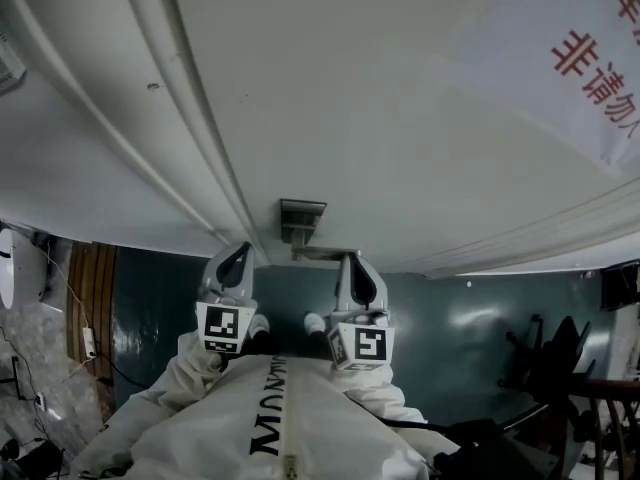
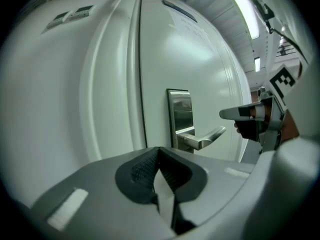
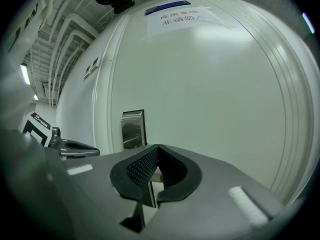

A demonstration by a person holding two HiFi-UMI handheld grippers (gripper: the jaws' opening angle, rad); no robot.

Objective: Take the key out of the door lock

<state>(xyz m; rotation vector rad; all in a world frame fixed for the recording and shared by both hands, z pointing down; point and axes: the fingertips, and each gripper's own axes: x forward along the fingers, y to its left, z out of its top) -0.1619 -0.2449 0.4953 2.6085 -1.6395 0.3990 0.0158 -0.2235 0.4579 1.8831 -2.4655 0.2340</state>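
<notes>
2 tongs [image 1: 242,256] [image 1: 355,266], 1 door [image 1: 350,88], 1 hdl [image 2: 205,138]

I find open air ahead up to the door [image 2: 205,59]; only its lever handle [image 2: 202,139] juts into my path.

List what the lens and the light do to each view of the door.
Head view: the wide lens bows the door into curves, and the lock plate sits small. Left gripper view: fisheye with black corners, ceiling lamp blown out, lever handle fairly sharp. Right gripper view: same fisheye, with a soft sheen on the door.
</notes>
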